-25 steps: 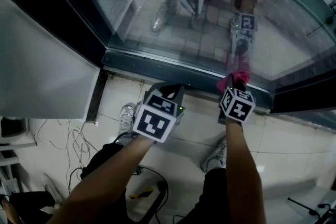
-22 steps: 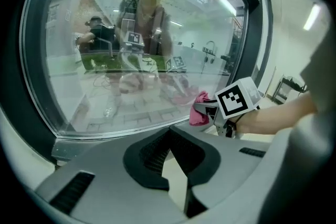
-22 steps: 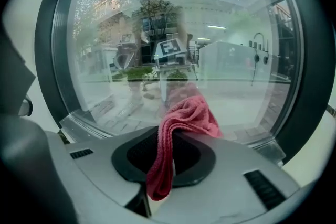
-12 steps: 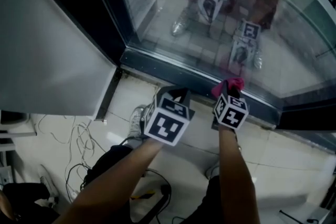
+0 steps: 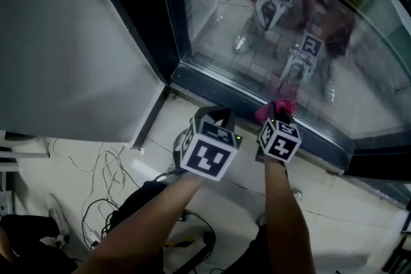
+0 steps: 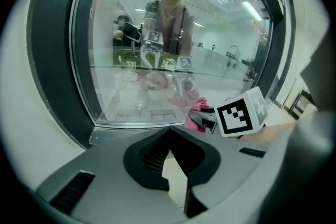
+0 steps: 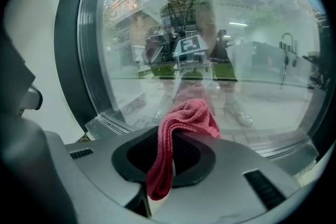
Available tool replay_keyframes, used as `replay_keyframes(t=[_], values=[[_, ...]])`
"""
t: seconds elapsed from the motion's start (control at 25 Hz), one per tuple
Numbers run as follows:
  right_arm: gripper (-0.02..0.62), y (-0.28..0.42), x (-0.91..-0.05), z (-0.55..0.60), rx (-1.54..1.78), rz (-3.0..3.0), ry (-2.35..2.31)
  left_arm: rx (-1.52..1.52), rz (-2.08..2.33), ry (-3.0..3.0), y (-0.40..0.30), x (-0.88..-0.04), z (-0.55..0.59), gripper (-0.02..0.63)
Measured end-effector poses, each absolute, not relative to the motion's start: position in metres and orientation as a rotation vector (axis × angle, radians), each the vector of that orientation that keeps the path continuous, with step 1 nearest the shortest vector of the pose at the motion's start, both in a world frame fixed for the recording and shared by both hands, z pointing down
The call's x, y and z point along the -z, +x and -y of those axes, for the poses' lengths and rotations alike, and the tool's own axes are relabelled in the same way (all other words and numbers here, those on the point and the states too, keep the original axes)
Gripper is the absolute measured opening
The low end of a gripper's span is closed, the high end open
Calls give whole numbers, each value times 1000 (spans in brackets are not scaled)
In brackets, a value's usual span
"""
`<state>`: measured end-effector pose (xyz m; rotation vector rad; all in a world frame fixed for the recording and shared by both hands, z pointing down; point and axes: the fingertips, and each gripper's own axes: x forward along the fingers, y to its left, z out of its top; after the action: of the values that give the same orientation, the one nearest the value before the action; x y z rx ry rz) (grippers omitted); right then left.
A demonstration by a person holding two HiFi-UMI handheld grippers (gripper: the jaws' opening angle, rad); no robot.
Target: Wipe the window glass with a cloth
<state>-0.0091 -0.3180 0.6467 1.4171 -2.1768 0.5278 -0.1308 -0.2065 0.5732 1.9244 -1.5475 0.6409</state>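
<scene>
The window glass (image 5: pixel 302 29) rises ahead in a dark frame (image 5: pixel 212 90) and reflects both grippers. A pink cloth (image 5: pixel 275 110) is pinched in my right gripper (image 5: pixel 276 117), which is shut on it just in front of the bottom frame. In the right gripper view the cloth (image 7: pixel 184 115) bunches over the jaws and hangs down between them, close to the glass (image 7: pixel 241 55). My left gripper (image 5: pixel 215 117) is beside it on the left, shut and holding nothing. The left gripper view shows its jaws (image 6: pixel 170 132) meeting, with the cloth (image 6: pixel 193 121) to the right.
A white wall panel (image 5: pixel 64 42) fills the left side beside the dark vertical frame post (image 5: pixel 138 3). Loose cables (image 5: pixel 96 167) lie on the tiled floor (image 5: pixel 192 106) at my feet. A dark sill strip (image 5: pixel 379 167) runs off to the right.
The head view has swung, so the wall panel fills more of the left and the frame corner sits further right. Both grippers stay low by the bottom frame, the right still holding the cloth.
</scene>
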Motion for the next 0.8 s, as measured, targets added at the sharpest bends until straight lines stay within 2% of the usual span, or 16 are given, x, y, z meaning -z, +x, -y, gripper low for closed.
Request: replay_keyframes(t=[0.8], values=[[58, -189, -658, 302, -548, 2307, 1171, -502, 1652, 1743, -250, -577, 175, 0]])
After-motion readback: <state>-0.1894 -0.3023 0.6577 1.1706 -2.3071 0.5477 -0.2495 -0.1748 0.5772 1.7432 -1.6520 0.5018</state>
